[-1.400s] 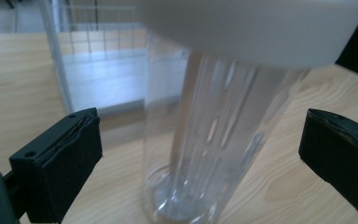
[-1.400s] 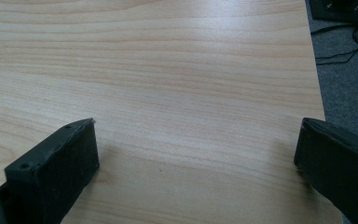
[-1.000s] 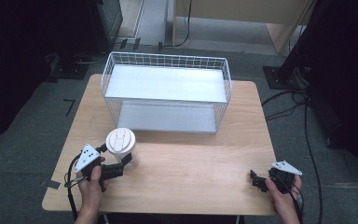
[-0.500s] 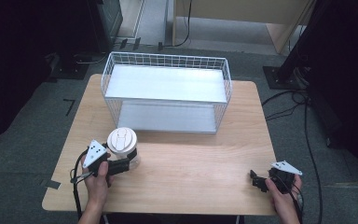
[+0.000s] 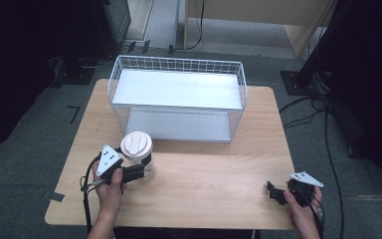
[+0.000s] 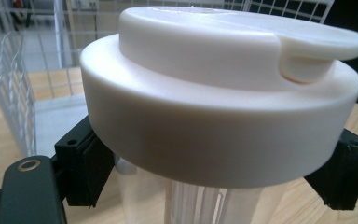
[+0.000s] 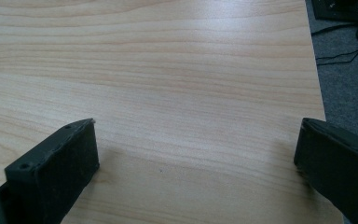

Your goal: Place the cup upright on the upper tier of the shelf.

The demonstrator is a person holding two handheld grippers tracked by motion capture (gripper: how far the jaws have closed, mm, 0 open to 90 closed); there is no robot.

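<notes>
Clear plastic jar [image 5: 140,167] w/ cream round flip-top lid [image 5: 136,145] stands on light wood table [image 5: 204,189], just in front of white wire basket [image 5: 176,102], near its left corner. Left gripper [image 5: 142,172] jaws sit either side of jar body just under lid rim; in left gripper view black pads [image 6: 84,170] close against clear wall, contact not certain. Right gripper [image 5: 274,193] low over table near front right corner, jaws spread wide, only bare wood between pads [image 7: 58,175].
</notes>
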